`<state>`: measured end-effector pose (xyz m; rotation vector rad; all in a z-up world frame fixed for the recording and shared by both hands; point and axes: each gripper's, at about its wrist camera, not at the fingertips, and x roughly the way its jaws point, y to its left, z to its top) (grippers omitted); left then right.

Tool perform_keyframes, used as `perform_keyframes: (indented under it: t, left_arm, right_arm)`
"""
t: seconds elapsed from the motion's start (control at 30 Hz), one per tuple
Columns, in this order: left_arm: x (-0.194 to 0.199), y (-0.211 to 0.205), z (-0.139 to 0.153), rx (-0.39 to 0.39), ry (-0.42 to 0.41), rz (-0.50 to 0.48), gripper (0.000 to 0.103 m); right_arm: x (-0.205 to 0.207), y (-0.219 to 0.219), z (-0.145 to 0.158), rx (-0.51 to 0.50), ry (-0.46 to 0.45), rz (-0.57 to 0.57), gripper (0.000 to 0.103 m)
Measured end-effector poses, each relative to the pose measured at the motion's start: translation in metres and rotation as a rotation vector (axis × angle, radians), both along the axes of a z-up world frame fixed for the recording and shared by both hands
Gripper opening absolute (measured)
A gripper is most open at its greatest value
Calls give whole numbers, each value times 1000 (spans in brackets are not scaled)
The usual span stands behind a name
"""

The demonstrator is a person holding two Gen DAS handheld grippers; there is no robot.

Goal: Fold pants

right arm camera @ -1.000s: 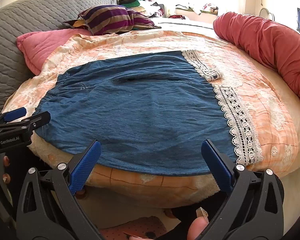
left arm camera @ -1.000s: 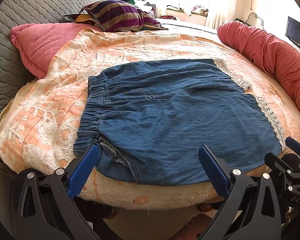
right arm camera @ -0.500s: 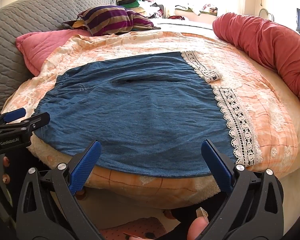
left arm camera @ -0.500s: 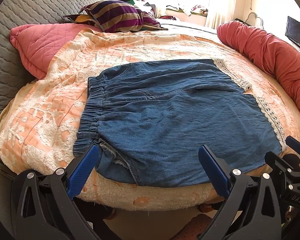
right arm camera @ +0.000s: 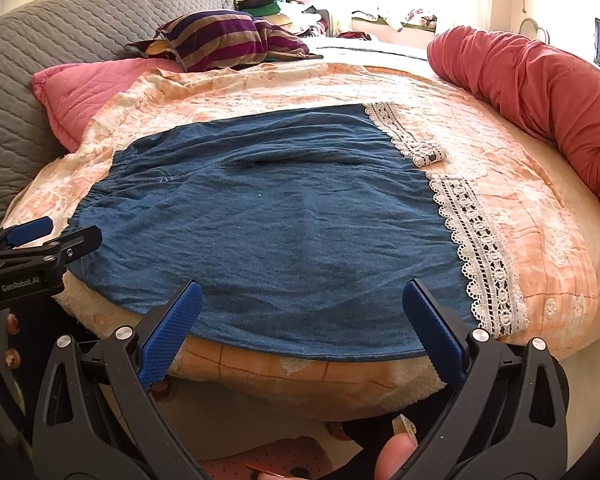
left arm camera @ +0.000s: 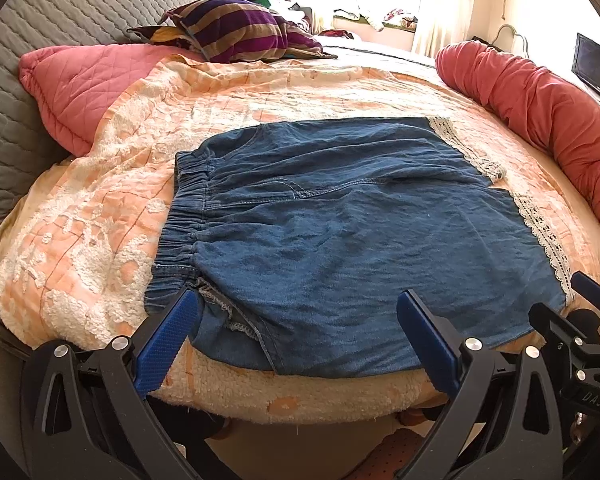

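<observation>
Denim pants (left arm camera: 340, 240) spread flat on the bed (left arm camera: 100, 208).
Left gripper (left arm camera: 296, 332) and right gripper (right arm camera: 300, 320) hover wide apart and empty at 6 o'clock; waistband at 9 o'clock.

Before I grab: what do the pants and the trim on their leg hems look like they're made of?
The pants look like soft, light denim or chambray: matte blue, fine weave, small wrinkles, gathered elastic waistband. The hem trim looks like white cotton lace, with open eyelets and scalloped edges. Fibre content cannot be confirmed.
</observation>
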<state>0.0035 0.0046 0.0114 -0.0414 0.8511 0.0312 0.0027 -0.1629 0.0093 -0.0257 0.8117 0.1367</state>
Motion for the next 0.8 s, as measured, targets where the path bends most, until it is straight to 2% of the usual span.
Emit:
perform_keyframes:
  t: [0.4, 0.6, 0.7, 0.8]
  left_arm:
    - [3, 4, -3, -9, 2, -1, 99]
    - [16, 14, -3, -13, 8, 9, 99]
    - [25, 23, -1, -12, 10, 17, 99]
    - [41, 38, 0, -3, 12, 41, 99]
  right_arm:
    - [7, 6, 1, -3, 1, 21, 95]
    - [24, 12, 5, -1, 2, 47, 95]
    - [40, 14, 7, 30, 27, 68, 95]
    - [60, 21, 10, 17, 29, 97, 95]
